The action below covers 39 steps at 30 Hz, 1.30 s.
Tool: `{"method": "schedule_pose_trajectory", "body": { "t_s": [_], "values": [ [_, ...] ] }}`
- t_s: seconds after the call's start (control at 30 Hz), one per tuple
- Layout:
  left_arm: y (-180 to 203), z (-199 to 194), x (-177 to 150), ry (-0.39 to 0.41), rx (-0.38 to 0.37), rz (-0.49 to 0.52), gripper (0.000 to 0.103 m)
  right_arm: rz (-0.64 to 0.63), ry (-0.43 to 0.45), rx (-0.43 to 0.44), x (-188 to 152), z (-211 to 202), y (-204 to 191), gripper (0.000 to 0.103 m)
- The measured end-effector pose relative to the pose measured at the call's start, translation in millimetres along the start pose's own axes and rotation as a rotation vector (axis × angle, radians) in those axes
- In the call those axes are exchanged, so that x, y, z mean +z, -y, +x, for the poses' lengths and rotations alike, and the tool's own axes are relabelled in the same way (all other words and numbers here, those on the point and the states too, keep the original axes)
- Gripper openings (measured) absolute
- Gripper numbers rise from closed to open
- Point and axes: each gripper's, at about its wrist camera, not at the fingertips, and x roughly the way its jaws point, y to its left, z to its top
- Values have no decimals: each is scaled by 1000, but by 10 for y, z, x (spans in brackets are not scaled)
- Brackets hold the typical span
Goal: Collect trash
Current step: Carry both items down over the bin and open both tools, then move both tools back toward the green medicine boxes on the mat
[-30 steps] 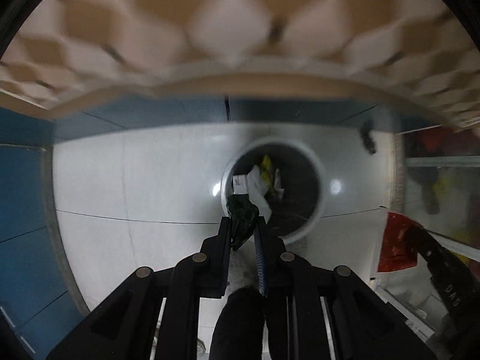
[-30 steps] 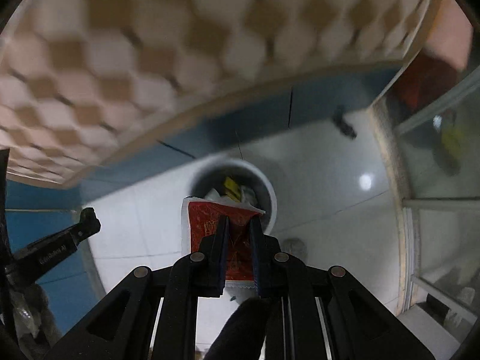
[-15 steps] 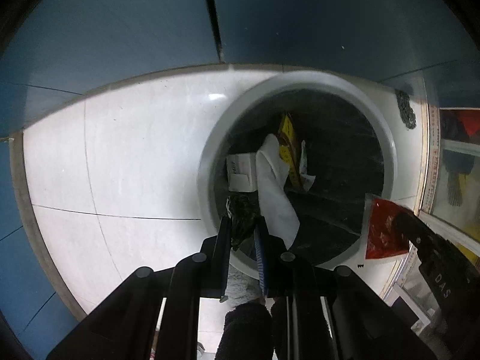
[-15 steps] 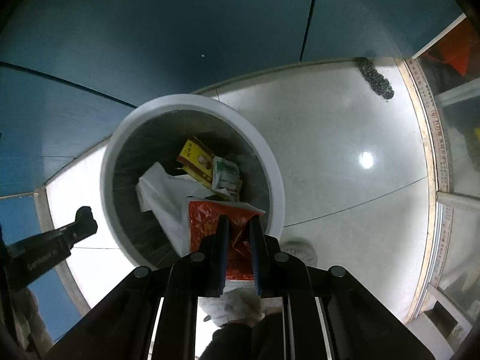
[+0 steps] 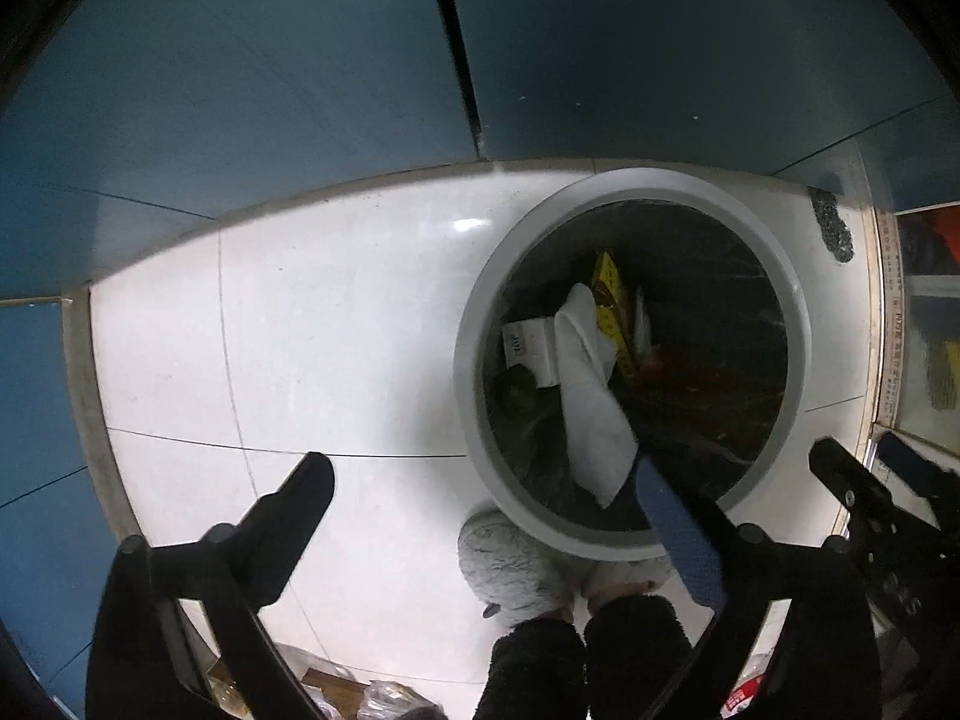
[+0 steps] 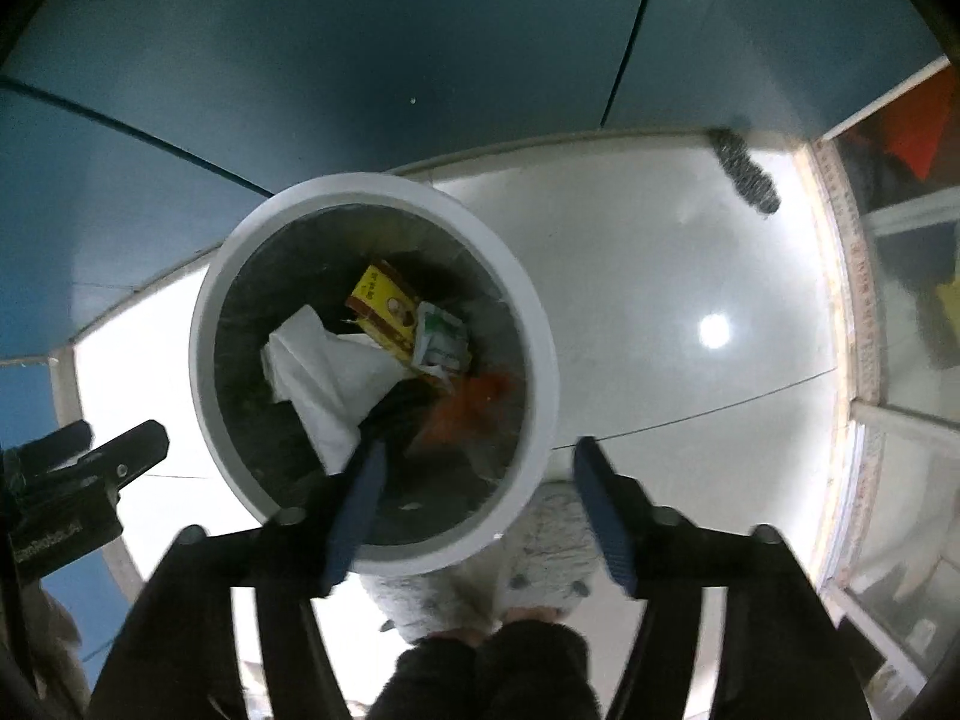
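Both grippers spread wide since 0.5 s ago, dropping their loads | left gripper, right gripper: empty | red wrapper inside bin, directly below right gripper

The bin has a white rim and black liner. Inside lie a yellow box, white paper and an orange-red wrapper. The floor is glossy white, the wall blue.
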Motion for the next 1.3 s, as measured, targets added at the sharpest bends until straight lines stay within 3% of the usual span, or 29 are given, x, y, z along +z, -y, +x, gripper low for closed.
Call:
{"method": "schedule_pose_trajectory", "body": {
  "t_s": [0.07, 0.1, 0.37, 0.6, 1.03, 1.1, 1.3],
  "values": [
    [-13, -58, -57, 9, 12, -4, 103, -16, 2, -18, -31, -62, -6, 100],
    [-13, -78, -74, 11, 11, -5, 103, -24, 10, -33, -53, -106, -9, 103],
    [-33, -453, -276, 32, 8, -29, 103, -57, 42, -68, -214, -488, -9, 103],
    [-77, -1329, -566, 72, 2, -37, 103, -46, 79, -70, -411, -1282, 2, 103],
    [-275, -3677, -1275, 225, -35, -47, 103, -28, 226, -44, -913, -3910, -44, 103],
    [-295, -3925, -1356, 250, -40, -46, 103, -42, 250, -41, -1009, -4304, -90, 103],
    [-391, -4484, -1453, 309, -91, -72, 103, -65, 291, -11, -1154, -4979, -229, 103]
  ]
}}
